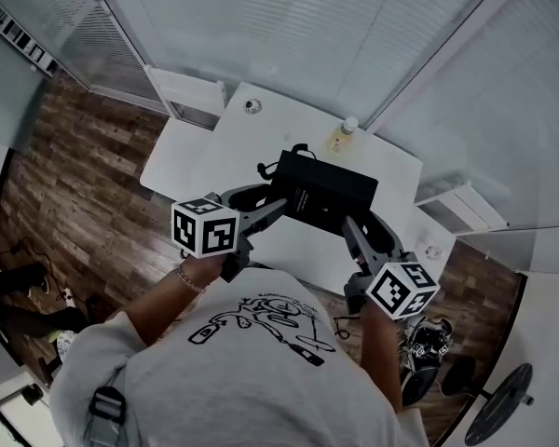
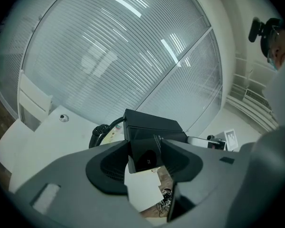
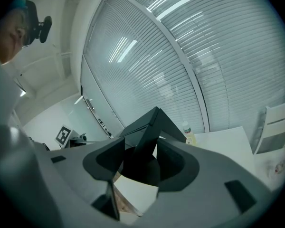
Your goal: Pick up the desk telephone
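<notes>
Lift step looks underway: left gripper [image 2: 145,156] and right gripper [image 3: 141,159] are each clamped on an edge of the desk telephone [image 1: 324,192] spanning between them; next, raise both evenly, minding the coiled cord [image 2: 100,133] beyond the left jaws.

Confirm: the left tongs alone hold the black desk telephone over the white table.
Not alone: the right tongs also grip the desk telephone, as the right gripper view shows. With the left tongs, they hold it over the white table.
</notes>
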Motion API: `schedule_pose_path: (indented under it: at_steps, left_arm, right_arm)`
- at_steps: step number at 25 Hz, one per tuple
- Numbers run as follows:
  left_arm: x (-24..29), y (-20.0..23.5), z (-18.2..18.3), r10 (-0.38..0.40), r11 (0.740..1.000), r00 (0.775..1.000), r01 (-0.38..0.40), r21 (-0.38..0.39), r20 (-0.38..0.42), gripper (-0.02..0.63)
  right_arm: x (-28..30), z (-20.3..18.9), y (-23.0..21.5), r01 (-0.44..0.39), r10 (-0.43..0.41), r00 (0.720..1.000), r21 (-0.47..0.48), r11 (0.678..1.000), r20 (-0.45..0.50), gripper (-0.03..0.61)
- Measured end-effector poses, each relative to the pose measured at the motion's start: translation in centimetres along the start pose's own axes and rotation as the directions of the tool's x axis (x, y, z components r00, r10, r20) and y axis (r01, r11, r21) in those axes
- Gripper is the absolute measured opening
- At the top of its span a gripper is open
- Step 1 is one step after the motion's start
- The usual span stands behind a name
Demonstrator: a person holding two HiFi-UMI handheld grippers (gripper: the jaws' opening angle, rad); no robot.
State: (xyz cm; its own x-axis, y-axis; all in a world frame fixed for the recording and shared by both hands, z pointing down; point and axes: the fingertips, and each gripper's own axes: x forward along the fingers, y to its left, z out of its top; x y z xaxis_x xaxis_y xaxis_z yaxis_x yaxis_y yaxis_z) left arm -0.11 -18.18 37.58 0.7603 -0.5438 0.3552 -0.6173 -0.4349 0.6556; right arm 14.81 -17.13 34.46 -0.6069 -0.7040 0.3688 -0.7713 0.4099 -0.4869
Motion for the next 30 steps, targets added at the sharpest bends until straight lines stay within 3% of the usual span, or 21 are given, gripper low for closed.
schedule_pose_path:
  at_steps: [30]
  left_arm:
    - [-0.01, -0.05, 0.21, 0.003, 1.000, 1.000, -0.002, -0.010, 0.008, 0.210]
  right_arm:
    - [0.04, 0.26, -0.11, -0.002, 0.001, 1.000, 0.010, 1.000, 0.016, 0.198]
